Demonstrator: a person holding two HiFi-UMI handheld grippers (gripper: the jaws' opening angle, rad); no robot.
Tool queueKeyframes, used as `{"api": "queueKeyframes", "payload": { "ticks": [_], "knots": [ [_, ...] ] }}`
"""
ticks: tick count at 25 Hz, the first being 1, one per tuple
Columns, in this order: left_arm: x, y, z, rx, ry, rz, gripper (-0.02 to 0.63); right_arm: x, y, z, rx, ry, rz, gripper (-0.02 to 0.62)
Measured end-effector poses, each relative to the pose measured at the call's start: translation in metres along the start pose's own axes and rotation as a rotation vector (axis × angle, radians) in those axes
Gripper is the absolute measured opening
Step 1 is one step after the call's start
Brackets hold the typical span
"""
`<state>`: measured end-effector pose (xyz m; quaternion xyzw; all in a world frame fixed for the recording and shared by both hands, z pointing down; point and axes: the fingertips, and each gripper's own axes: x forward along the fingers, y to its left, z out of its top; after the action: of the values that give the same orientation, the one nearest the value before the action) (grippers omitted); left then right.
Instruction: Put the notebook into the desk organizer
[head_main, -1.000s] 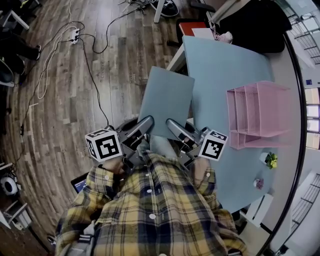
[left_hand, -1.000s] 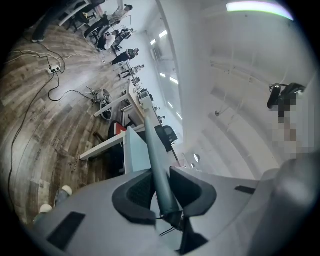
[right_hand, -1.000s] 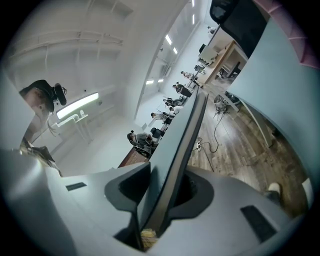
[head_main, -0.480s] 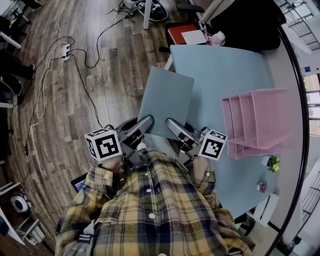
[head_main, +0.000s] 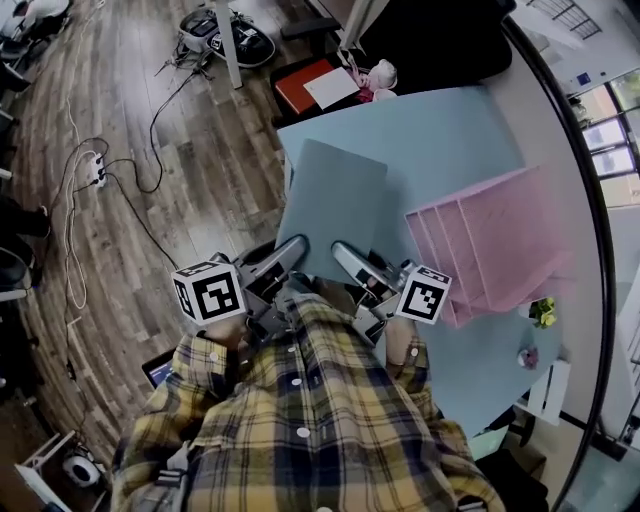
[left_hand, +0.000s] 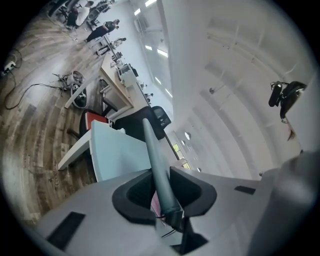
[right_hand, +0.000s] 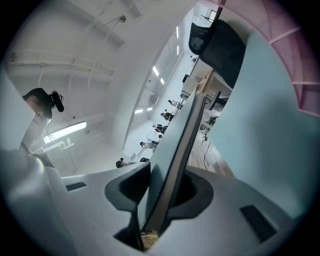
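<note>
Bright daylight, strong fisheye edge distortion

Wood plank floor (head_main: 200, 130), power strip (head_main: 95, 169), pale blue table (head_main: 440, 140), windows (head_main: 612, 108) at right.

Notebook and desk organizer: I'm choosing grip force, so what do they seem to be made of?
The notebook has a matte grey-blue cover, probably stiff card or thin plastic: it juts out flat and unbent though held only at its near edge. The desk organizer is pink with a fine see-through grid in its walls, which suggests painted wire mesh; moulded plastic cannot be ruled out.
</note>
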<state>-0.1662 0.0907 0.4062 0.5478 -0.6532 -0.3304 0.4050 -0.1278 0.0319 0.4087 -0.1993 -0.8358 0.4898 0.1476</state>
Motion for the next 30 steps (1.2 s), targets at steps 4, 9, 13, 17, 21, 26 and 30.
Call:
{"api": "queueKeyframes", "payload": {
  "ticks": [4,9,13,17,21,26,30],
  "knots": [
    [0.04,-0.004,0.003,0.01,0.066,-0.025,0.089,-0.019,-0.021,0.026,0.021,-0.067,-0.044,0.11],
    [0.063,-0.004,0.004,0.014,0.141,-0.052,0.089,-0.031,-0.036,0.038,0.03,-0.13,-0.1,0.11],
    [0.078,-0.005,0.005,0.027,0.214,-0.074,0.089,-0.04,-0.042,0.045,0.037,-0.189,-0.148,0.11],
    [0.089,-0.01,0.003,0.032,0.279,-0.105,0.089,-0.05,-0.042,0.048,0.04,-0.252,-0.188,0.11],
    [0.098,-0.013,-0.001,0.041,0.371,-0.142,0.089,-0.059,-0.042,0.047,0.054,-0.33,-0.237,0.11],
    [0.1,-0.016,-0.007,0.054,0.495,-0.177,0.089,-0.066,-0.038,0.04,0.072,-0.422,-0.292,0.11],
    [0.094,-0.011,-0.001,0.06,0.569,-0.2,0.088,-0.056,-0.033,0.034,0.077,-0.47,-0.33,0.11]
  ]
}}
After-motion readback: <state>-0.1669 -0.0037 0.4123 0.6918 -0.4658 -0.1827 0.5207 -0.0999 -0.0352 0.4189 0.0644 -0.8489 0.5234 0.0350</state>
